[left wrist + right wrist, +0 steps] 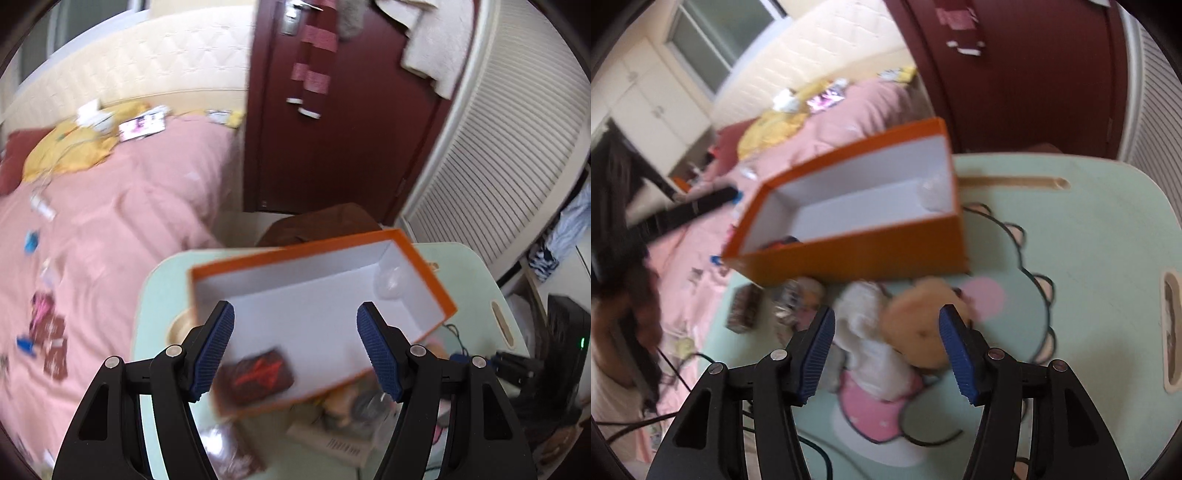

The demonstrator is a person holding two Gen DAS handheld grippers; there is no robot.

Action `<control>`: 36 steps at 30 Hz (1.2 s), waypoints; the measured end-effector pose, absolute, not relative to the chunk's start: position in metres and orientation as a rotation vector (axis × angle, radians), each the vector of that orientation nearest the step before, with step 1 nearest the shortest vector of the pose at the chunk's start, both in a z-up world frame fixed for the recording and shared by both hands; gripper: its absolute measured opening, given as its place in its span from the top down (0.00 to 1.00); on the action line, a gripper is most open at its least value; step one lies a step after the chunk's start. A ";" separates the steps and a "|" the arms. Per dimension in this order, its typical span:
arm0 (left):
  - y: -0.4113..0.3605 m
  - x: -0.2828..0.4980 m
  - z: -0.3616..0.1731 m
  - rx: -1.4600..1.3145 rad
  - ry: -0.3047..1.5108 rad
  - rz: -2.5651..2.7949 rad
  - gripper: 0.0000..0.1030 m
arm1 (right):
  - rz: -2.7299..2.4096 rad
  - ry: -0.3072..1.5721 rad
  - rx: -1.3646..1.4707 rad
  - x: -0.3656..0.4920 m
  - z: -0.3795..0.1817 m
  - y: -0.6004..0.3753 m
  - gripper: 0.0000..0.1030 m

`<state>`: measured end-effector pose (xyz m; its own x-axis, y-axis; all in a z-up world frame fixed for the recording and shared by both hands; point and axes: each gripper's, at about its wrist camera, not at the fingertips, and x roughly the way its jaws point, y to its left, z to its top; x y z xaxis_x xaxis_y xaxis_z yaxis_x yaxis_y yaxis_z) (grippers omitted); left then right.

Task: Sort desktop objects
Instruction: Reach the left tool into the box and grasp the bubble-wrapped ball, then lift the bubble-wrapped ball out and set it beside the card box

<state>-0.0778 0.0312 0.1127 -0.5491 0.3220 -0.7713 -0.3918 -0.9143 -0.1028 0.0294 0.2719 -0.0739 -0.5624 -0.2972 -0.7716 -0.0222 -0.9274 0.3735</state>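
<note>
An orange box (pixel 417 254) with a white inside stands on the mint-green table (pixel 476 266). It holds a dark brown pack with a red mark (pixel 258 373) and a clear round thing (pixel 388 280). My left gripper (pixel 295 347) is open above the box's near part. In the right wrist view the box (pixel 857 254) stands at the back. My right gripper (pixel 886 339) is open and empty, its fingers on either side of a white plush (pixel 864 332) and a tan plush (pixel 919 325) on the table (pixel 1089 236).
A small brown pack (pixel 744 310) and a shiny wrapper (pixel 790 295) lie left of the plush. More clutter (pixel 351 413) lies near the box's front. A pink bed (pixel 110 229) with scattered things lies left; a dark red door (pixel 332 129) stands behind.
</note>
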 end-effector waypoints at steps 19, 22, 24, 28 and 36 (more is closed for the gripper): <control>0.174 -0.155 0.044 -1.400 0.330 1.989 0.58 | -2.611 -0.773 1.342 0.050 -0.085 0.329 0.33; 0.174 -0.154 0.038 -1.382 0.314 1.964 0.57 | -2.602 -0.798 1.345 0.051 -0.088 0.333 0.33; 0.168 -0.159 0.035 -1.423 0.239 1.933 0.56 | -2.591 -0.809 1.350 0.050 -0.088 0.333 0.33; 0.165 -0.160 0.031 -1.478 0.169 1.845 0.62 | -2.587 -0.802 1.352 0.050 -0.086 0.330 0.33; 0.155 -0.141 0.037 -1.456 0.148 1.876 0.67 | -2.596 -0.805 1.359 0.051 -0.082 0.328 0.33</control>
<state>-0.1415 0.1554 0.0369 -0.0781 0.4788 -0.8745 -0.6100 -0.7168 -0.3379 0.0508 0.3278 -0.0816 -0.5957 -0.3242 -0.7348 -0.1483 -0.8548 0.4973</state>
